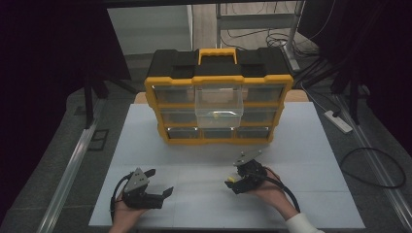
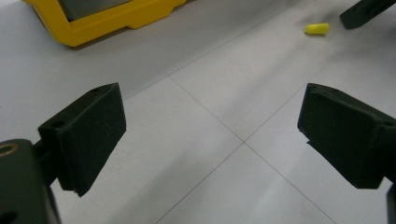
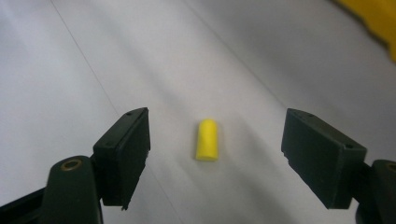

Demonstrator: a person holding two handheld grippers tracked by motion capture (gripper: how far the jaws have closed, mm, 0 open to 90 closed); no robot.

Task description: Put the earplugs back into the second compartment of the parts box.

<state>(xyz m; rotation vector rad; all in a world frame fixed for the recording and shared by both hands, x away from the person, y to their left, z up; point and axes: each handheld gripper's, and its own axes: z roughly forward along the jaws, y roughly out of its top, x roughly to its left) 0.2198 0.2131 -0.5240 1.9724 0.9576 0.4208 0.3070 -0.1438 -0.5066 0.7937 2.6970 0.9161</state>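
Note:
A small yellow foam earplug (image 3: 207,140) lies on the white table between the jaws of my right gripper (image 3: 218,125), which is open around it without touching it. In the high view this earplug (image 1: 235,180) sits at the tip of the right gripper (image 1: 233,174), at the front right of the table. My left gripper (image 1: 159,182) rests at the front left, open, with nothing between its fingers (image 2: 88,126). From the left gripper (image 2: 212,107) the earplug (image 2: 317,28) shows far off, beside a jaw of the other gripper (image 2: 364,11).
A yellow and black organiser case (image 1: 218,80) stands upright at the back middle of the white table (image 1: 301,145). Its clear middle drawer (image 1: 218,104) is pulled out, with a small yellow item inside. The case's corner (image 2: 107,21) shows in the left gripper view.

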